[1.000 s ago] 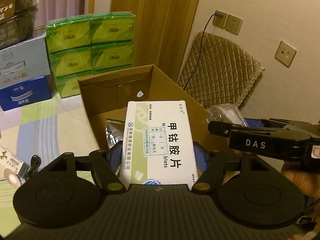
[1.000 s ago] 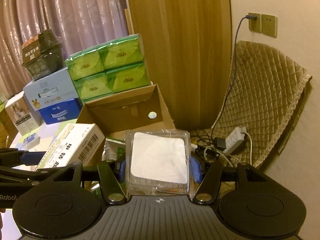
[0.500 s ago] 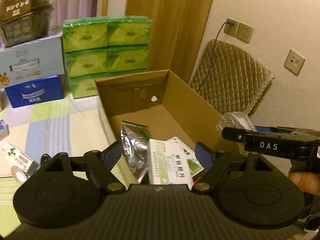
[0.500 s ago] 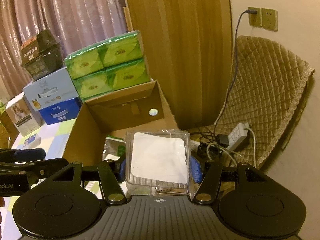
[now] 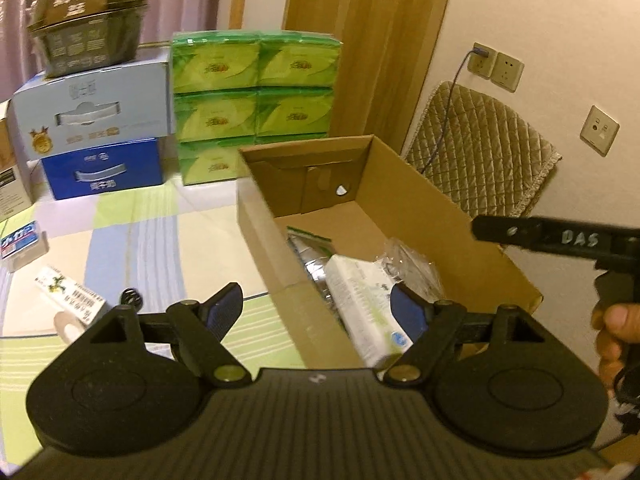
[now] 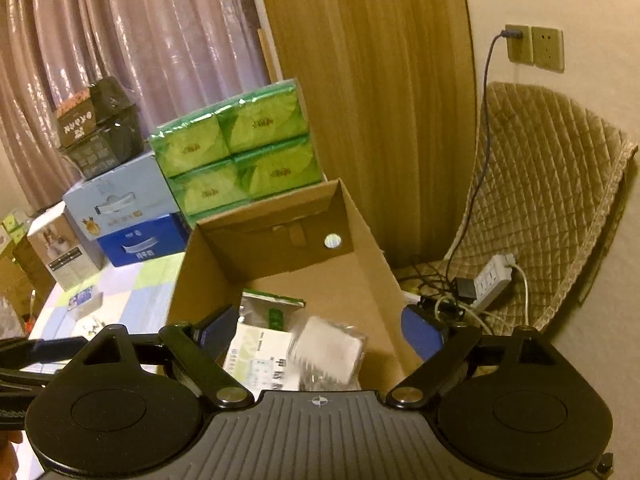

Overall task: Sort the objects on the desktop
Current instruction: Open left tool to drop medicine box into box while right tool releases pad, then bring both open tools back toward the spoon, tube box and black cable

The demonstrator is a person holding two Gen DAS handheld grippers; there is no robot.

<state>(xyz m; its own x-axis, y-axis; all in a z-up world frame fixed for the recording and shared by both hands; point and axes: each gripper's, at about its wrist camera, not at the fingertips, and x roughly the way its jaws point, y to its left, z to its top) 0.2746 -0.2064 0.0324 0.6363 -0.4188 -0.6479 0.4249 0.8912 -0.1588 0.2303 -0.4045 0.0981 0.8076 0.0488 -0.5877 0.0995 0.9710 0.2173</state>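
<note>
Grippers, left (image 5: 316, 308) and right (image 6: 320, 330), are hovering wide apart and empty over the cardboard box (image 5: 400, 184), where a medicine carton (image 6: 262, 360), clear packet (image 6: 330, 350) and foil pouch (image 5: 314, 262) are lying; a small box (image 5: 70, 296) is waiting on the table (image 5: 132, 248).

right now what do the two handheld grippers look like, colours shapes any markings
Both are black plastic. Each has a ribbed grey-black body, two round discs at its sides, angled link arms with brass-coloured pivot pins, and blue pads on its fingers. The left gripper and the right gripper match in build. Seen from the left wrist view, the right gripper's long black bar carries white lettering "DAS". A hand grips its handle; no sleeve shows.
</note>
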